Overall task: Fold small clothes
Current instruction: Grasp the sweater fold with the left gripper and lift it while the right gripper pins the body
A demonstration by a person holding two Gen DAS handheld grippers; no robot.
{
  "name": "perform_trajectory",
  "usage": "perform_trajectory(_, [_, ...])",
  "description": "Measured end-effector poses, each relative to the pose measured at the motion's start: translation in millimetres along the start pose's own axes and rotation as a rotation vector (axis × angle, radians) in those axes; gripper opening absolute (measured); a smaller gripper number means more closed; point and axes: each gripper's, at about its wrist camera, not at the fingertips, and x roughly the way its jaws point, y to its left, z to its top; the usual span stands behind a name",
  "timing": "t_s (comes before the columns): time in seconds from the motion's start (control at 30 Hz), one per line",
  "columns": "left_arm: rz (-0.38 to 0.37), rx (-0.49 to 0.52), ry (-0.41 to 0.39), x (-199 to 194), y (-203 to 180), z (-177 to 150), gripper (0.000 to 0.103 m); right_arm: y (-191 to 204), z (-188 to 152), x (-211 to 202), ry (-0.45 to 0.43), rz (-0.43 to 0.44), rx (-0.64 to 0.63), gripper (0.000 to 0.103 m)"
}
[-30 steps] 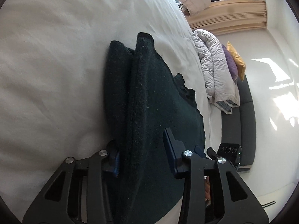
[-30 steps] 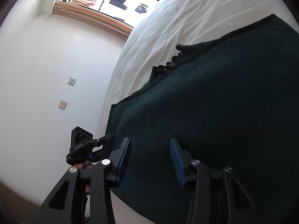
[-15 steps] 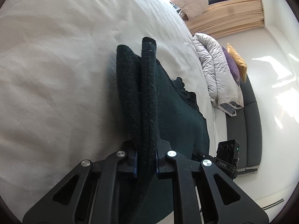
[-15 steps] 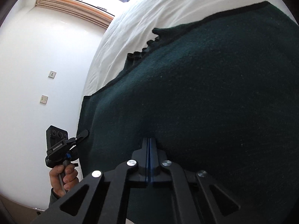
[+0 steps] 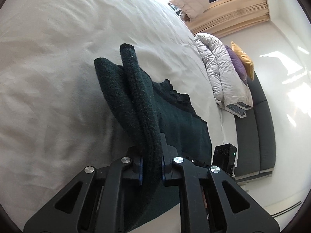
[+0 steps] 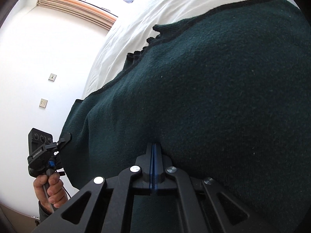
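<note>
Dark green knit garment [image 5: 175, 120]: on white bed [image 5: 58, 77], one edge raised in a fold. Left tongs [image 5: 152, 167]: angled downward, clenched on that fold. Right tongs [image 6: 154, 167]: angled downward, pressed together at the knit; any fabric caught: cannot tell. Hand [image 6: 51, 190]: wrapped around left handle

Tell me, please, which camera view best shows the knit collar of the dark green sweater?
The right wrist view: the collar lies unobstructed at the top edge of the sweater against the white bedsheet, its ribbing clear. The left wrist view shows only part of the collar, behind the raised fold pinched in the left claw.
</note>
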Motion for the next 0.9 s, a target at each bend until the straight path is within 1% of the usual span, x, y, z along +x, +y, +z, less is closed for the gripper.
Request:
perform_trajectory(0.1, [0.014, 0.022, -0.004, -3, -21, -2, 0.01, 3, -1, -3, -0.015, 0.031, -0.018, 0.0])
perform_trajectory(0.13, [0.017, 0.028, -0.004, -4, -29, -3, 0.01, 3, -3, -8, -0.03, 0.052, -0.024, 0.005])
perform_trajectory(0.17, [0.017, 0.038, -0.004, -3, -39, -4, 0.01, 3, -5, -14, -0.045, 0.082, -0.025, 0.024])
perform_trajectory(0.2, [0.017, 0.048, -0.003, -3, -48, -5, 0.01, 1, -8, -23, -0.061, 0.121, -0.021, 0.034])
perform_trajectory(0.23, [0.025, 0.058, -0.001, -1, -59, -6, 0.01, 0, -11, -32, -0.09, 0.16, -0.017, 0.048])
perform_trajectory(0.27, [0.031, 0.066, 0.002, 2, -69, -7, 0.01, 0, -13, -39, -0.112, 0.16, -0.027, 0.049])
perform_trajectory(0.33, [0.038, 0.083, 0.013, 11, -90, -11, 0.01, -3, -15, -49, -0.121, 0.132, -0.055, 0.049])
perform_trajectory(0.37, [0.043, 0.089, 0.018, 16, -100, -13, 0.01, -7, -14, -54, -0.122, 0.143, -0.053, 0.049])
perform_trajectory(0.53, [0.08, 0.137, 0.057, 51, -152, -27, 0.01, -49, -12, -83, -0.189, 0.278, 0.074, 0.051])
perform_trajectory(0.57, [0.085, 0.144, 0.065, 59, -162, -30, 0.01, -57, -13, -88, -0.194, 0.296, 0.092, 0.053])
perform_trajectory(0.67, [0.099, 0.161, 0.089, 85, -193, -40, 0.01, -80, -15, -94, -0.2, 0.359, 0.154, 0.054])
perform_trajectory(0.77, [0.12, 0.184, 0.118, 116, -224, -52, 0.01, -96, -15, -102, -0.224, 0.427, 0.2, 0.054])
perform_trajectory(0.9, [0.124, 0.189, 0.157, 161, -256, -67, 0.01, -120, -16, -118, -0.26, 0.494, 0.252, 0.054])
